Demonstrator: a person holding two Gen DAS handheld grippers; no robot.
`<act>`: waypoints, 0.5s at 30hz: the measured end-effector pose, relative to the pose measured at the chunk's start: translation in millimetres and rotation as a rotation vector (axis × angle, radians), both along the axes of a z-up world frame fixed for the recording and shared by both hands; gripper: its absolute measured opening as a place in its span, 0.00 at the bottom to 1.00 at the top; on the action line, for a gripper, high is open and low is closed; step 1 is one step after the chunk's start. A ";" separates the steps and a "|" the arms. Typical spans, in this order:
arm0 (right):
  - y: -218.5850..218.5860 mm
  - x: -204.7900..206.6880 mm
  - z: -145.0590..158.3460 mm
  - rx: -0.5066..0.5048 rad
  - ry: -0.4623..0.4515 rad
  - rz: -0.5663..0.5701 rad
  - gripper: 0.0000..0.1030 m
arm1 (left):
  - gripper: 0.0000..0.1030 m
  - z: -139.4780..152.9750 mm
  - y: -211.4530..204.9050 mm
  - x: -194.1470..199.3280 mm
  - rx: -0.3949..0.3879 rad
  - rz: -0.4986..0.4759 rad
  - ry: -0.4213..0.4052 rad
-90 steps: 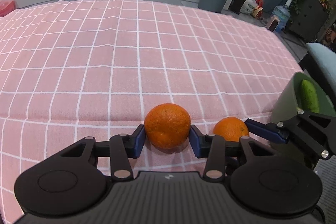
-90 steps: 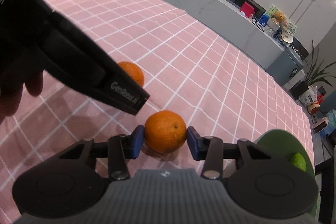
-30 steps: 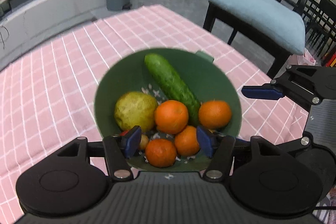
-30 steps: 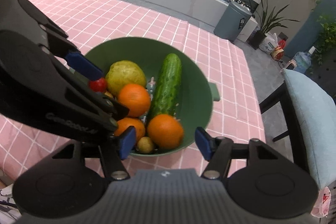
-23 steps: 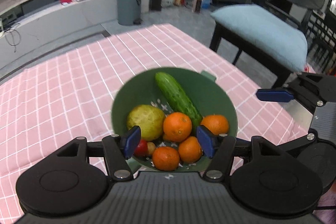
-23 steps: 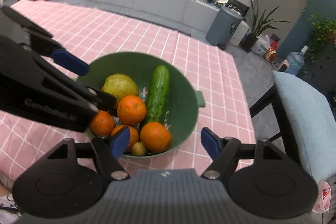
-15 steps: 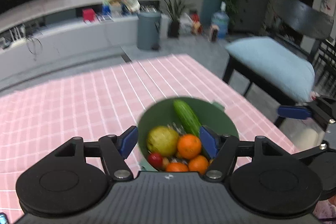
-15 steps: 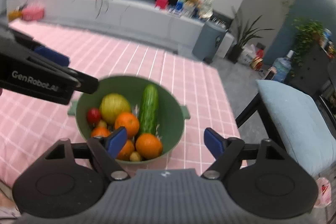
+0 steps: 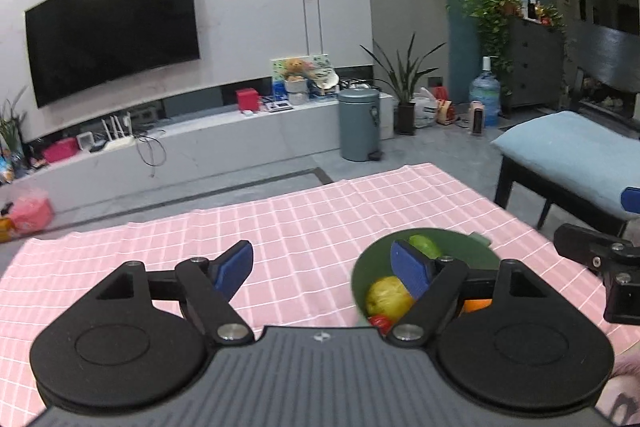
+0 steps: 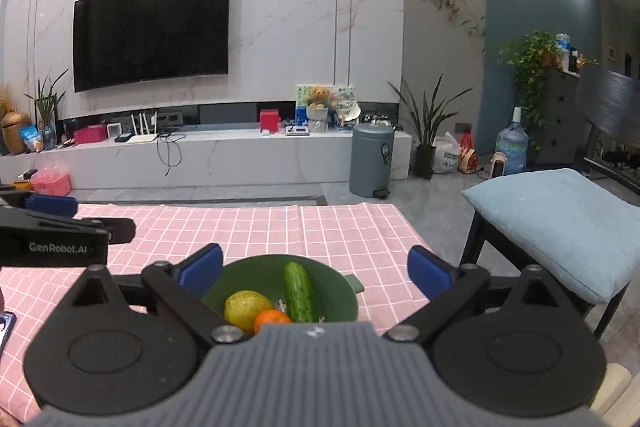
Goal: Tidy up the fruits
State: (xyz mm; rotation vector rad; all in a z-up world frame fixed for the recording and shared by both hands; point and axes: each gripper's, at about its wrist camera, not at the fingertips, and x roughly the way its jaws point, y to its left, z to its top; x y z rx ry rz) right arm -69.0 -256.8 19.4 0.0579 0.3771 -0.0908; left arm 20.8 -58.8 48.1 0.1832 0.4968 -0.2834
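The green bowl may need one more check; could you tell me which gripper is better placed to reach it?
Probably the right gripper: open, with the green bowl centred between its fingers. The left gripper sits off to the side.

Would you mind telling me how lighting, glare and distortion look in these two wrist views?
Left wrist view: dim and soft, ceiling spots flaring, walls bowed by the fisheye, green bowl partly hidden. Right wrist view: brighter, spots glaring on the marble wall, cucumber fairly sharp.

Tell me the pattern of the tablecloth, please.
Pink with a white grid: the tablecloth, clearest in the left wrist view.
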 end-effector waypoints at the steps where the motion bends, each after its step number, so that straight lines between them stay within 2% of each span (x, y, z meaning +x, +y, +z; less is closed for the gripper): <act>1: 2.2 -1.0 -3.1 0.005 0.005 -0.003 0.93 | 0.89 -1.8 0.9 -1.5 0.000 0.004 -0.003; 5: 11.1 2.0 -22.2 0.029 0.086 -0.035 0.93 | 0.89 -12.1 3.7 -4.1 0.001 0.009 0.032; 8: 17.0 4.3 -35.3 0.031 0.136 -0.071 0.93 | 0.89 -24.1 0.3 -2.5 0.042 0.003 0.071; 12: 21.0 3.1 -47.7 0.038 0.153 -0.068 0.93 | 0.89 -41.9 -4.3 -4.8 0.082 -0.008 0.104; 15: 24.8 0.3 -57.3 0.020 0.156 -0.046 0.93 | 0.89 -53.9 -6.0 -4.4 0.082 -0.007 0.142</act>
